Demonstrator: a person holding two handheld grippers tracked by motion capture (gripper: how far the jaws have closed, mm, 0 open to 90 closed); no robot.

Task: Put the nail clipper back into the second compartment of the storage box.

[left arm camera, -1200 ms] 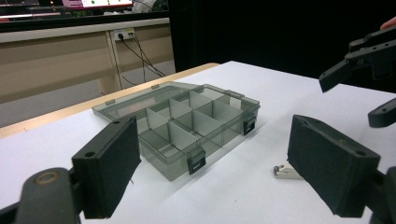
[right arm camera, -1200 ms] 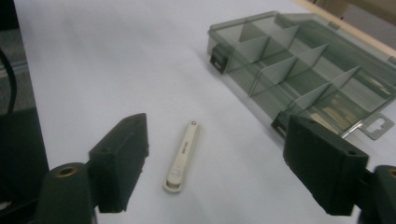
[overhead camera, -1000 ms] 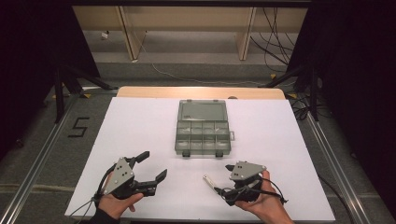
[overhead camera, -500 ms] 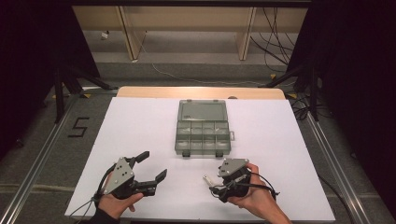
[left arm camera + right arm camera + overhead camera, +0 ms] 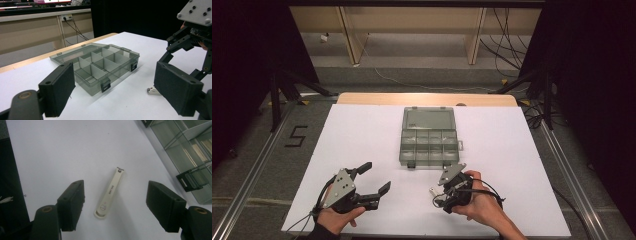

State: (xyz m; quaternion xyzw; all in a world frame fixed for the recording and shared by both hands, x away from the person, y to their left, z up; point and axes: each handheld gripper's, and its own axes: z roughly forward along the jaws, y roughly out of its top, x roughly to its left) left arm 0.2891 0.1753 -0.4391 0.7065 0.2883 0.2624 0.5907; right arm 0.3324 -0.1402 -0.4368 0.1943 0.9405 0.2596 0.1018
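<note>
- Right gripper (image 5: 115, 202): jaws spread and just now narrowing, nothing clamped. Nail clipper (image 5: 109, 193) lies flat on the white table (image 5: 62, 150) between the pads, touching neither.
- Left gripper (image 5: 115, 90): jaws released wide, nothing between them; it rests low over the table near the person's edge.
- Nail clipper (image 5: 435, 191) sits just ahead of the right gripper (image 5: 443, 196) tips.
- Compartment box (image 5: 428, 137): beyond both grippers, lid open, near the right gripper, well apart from the left gripper (image 5: 374, 180).
</note>
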